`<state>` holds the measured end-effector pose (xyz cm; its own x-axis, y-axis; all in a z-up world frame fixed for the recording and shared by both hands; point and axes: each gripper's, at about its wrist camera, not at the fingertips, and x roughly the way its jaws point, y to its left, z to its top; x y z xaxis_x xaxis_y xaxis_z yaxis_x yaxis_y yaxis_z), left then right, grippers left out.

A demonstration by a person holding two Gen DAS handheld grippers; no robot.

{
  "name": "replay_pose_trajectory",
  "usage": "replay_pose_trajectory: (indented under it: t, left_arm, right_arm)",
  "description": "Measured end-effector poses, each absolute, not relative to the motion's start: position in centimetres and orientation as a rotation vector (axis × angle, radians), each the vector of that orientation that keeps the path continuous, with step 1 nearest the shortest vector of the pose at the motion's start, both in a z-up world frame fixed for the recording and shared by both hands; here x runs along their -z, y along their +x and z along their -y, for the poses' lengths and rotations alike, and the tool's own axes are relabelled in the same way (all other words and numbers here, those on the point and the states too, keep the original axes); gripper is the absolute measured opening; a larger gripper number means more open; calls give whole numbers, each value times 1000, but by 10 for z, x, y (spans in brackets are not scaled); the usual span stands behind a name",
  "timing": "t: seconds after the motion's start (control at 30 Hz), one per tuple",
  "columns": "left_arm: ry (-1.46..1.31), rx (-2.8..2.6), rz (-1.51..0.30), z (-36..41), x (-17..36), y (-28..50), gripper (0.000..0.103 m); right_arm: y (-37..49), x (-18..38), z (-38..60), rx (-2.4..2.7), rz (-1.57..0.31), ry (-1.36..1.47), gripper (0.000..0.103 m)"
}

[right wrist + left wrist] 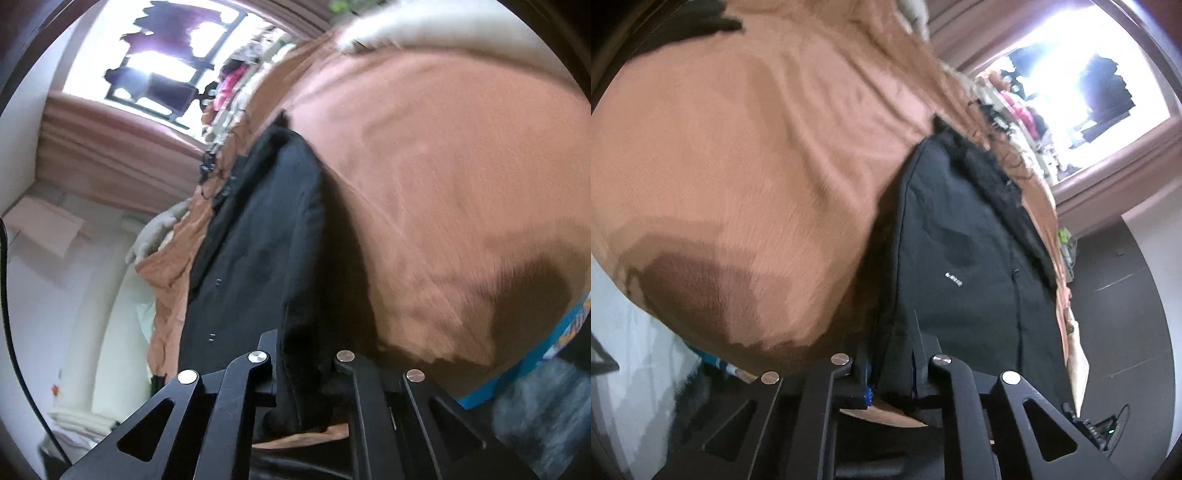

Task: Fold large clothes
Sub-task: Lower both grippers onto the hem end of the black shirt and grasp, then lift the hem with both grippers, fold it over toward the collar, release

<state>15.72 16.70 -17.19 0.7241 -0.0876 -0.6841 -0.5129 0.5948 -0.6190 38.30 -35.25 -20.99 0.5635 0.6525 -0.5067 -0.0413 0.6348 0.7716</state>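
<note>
A large black garment (960, 258) with a small white logo lies on a tan-brown bed cover (738, 166). My left gripper (894, 373) is shut on the garment's near edge, the cloth pinched between its black fingers (932, 369). In the right wrist view the same black garment (258, 240) runs up from my right gripper (303, 365), which is shut on another part of its edge. The tan cover (443, 184) fills the right of that view. Both views are tilted and blurred.
A bright window (1082, 92) with mauve curtains (110, 147) lies beyond the bed. Piled colourful clothes (1015, 107) sit at the bed's far end. A dark floor (1126, 314) is beside the bed. A white wall and cardboard (44, 221) show at left.
</note>
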Motion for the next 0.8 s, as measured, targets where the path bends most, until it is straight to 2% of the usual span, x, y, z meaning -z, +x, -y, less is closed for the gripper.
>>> replay_pose_trajectory:
  t: [0.17,0.8]
  left_arm:
    - [-884,-276,-669,-166,131,142,11]
    - [-904,-219,-409,-152,15,20,11]
  right_arm:
    - [365,165,351,-489,-829,776,7]
    - [259,59,362,-593,-706,741,7]
